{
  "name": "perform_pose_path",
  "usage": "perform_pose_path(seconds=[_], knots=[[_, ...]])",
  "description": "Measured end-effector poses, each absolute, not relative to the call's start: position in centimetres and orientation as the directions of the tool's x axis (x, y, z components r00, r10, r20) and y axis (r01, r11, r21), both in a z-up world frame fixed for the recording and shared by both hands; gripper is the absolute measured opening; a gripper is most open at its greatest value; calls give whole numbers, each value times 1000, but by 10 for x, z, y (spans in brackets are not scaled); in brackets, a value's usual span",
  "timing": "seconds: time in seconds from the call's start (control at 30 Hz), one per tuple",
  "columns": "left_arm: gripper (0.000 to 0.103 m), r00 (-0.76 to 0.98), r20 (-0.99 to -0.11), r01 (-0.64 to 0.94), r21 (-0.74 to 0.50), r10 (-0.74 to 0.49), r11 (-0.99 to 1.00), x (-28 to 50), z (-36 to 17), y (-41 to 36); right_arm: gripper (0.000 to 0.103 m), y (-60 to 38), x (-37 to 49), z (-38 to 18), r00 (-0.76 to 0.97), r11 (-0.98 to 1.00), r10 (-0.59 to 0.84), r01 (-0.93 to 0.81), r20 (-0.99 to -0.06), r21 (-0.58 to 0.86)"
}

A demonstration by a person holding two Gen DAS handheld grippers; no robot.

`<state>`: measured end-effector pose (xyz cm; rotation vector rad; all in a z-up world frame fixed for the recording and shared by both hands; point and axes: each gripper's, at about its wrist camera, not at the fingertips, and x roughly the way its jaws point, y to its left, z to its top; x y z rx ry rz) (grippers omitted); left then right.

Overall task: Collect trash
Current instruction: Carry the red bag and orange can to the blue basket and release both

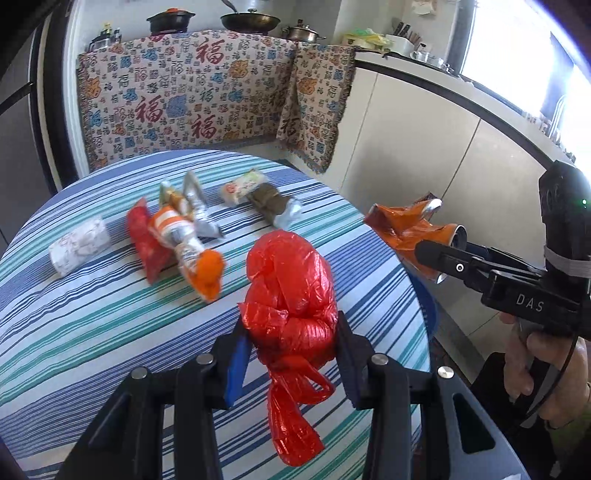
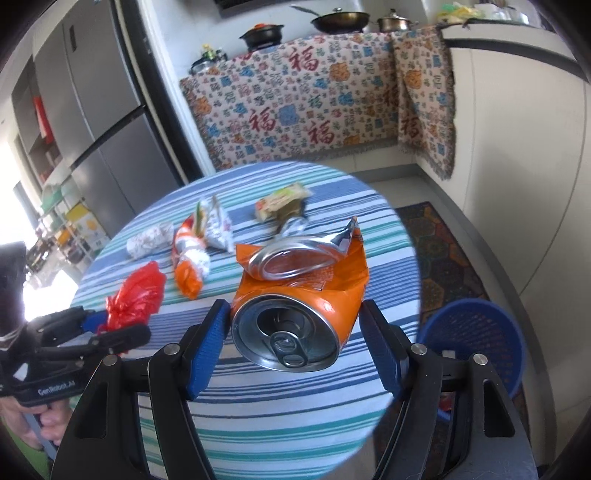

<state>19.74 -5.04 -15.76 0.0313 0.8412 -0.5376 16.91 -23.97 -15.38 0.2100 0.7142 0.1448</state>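
Observation:
My left gripper is shut on a crumpled red plastic bag and holds it above the striped round table. My right gripper is shut on a crushed orange drink can, held over the table's right side; the can also shows in the left wrist view. Several wrappers lie on the table: a white roll, a red packet, an orange and silver wrapper and a green and brown packet. A blue mesh waste basket stands on the floor right of the table.
A patterned cloth covers the counter behind the table, with pots on top. A white cabinet run lines the right side. A grey fridge stands at the left. A dark rug lies by the basket.

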Motion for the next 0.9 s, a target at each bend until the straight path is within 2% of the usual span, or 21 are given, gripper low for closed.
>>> perform_pose_path(seconds=[0.23, 0.47, 0.9], knots=[[42, 462, -710, 578, -214, -531, 788, 205, -154, -150, 73, -316, 156, -138, 775, 977, 87, 56, -626, 204], [42, 372, -732, 660, -223, -570, 717, 224, -174, -246, 73, -400, 148, -140, 752, 964, -14, 184, -659, 190], [42, 306, -775, 674, -234, -553, 701, 260, -227, -345, 73, -488, 164, -178, 693, 923, -30, 296, -721, 247]])
